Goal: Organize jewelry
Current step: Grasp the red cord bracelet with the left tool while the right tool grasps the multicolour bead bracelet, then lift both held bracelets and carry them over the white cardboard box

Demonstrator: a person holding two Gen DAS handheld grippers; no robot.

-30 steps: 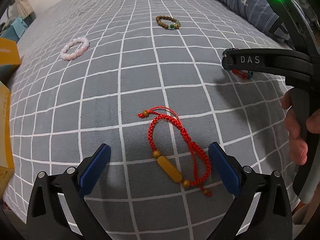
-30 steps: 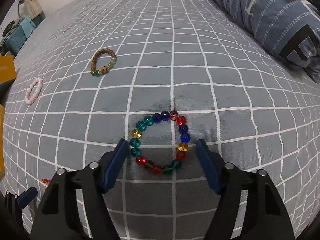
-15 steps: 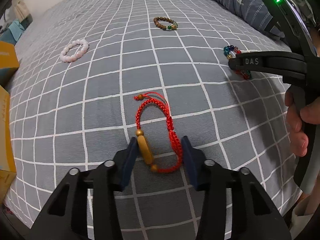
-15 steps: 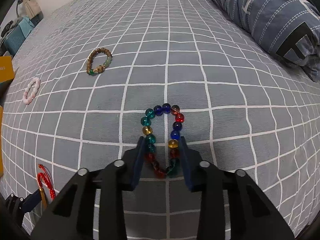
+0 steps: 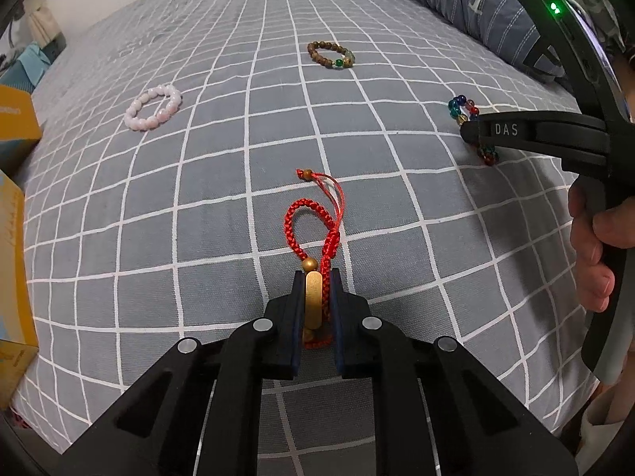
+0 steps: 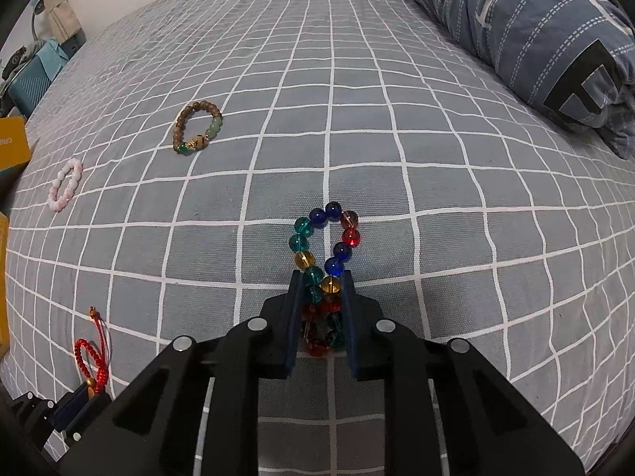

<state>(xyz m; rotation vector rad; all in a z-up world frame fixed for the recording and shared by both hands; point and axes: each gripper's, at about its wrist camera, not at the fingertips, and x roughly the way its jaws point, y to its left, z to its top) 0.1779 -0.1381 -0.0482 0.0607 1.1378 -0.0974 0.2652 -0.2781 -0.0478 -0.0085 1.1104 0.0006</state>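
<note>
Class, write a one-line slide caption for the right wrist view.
Right gripper shut on multicoloured bead bracelet lying on checked bedspread.

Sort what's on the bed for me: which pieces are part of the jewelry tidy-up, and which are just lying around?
Job:
- red cord bracelet, pinched in left gripper
- multicolor glass bead bracelet, pinched in right gripper
- pink bead bracelet
- brown wooden bead bracelet

Lying about:
- blue quilt
- yellow boxes
- checked bedsheet

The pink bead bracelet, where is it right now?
The pink bead bracelet lies untouched on the grey checked bedspread, upper left in the left wrist view, left of the brown wooden bead bracelet and near the yellow box.
</note>
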